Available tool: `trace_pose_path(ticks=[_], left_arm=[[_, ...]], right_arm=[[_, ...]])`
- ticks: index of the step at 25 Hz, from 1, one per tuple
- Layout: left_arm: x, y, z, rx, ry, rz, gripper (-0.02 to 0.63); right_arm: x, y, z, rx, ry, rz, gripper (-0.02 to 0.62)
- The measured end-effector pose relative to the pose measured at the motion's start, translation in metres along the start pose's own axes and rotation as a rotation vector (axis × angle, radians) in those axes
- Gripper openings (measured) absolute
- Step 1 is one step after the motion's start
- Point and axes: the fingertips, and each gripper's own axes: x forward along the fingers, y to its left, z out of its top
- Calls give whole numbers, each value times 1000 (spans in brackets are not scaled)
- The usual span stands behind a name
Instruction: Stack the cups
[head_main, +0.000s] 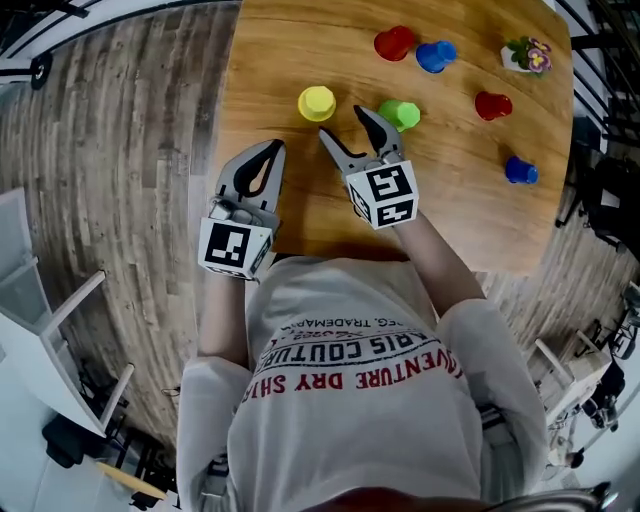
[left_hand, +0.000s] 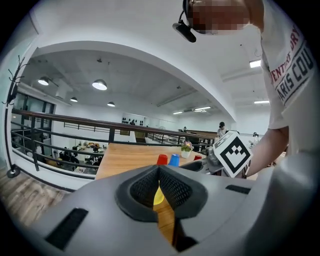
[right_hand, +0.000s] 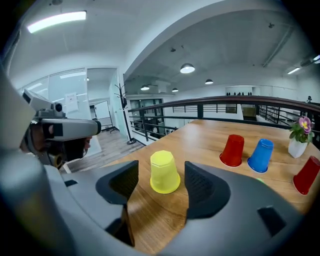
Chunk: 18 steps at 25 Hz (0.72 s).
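Observation:
Several upside-down cups stand on the wooden table (head_main: 300, 215). A yellow cup (head_main: 316, 103) (right_hand: 164, 172) is nearest. A green cup (head_main: 403, 114) stands to its right. My right gripper (head_main: 343, 124) (right_hand: 161, 168) is open, and its jaws point at the yellow cup from just short of it, without touching. The green cup sits just beyond the right jaw. My left gripper (head_main: 273, 148) (left_hand: 159, 169) is shut and empty at the table's near left. A sliver of the yellow cup (left_hand: 157, 196) shows behind its pads.
A red cup (head_main: 394, 43) (right_hand: 233, 150) and a blue cup (head_main: 435, 55) (right_hand: 261, 155) stand together at the far side. Another red cup (head_main: 492, 105) and blue cup (head_main: 520, 171) are on the right. A small flower pot (head_main: 527, 55) (right_hand: 300, 134) stands far right. A railing runs beyond the table.

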Motion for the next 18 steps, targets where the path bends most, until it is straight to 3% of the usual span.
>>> trace_pose_path(ticks=[15, 18], left_arm=[[16, 25, -19, -24, 40, -9, 17], [18, 26, -21, -47, 53, -3, 17]], right_arm=[[53, 5, -5, -7, 72, -66, 287], [52, 3, -5, 13, 65, -90, 237]])
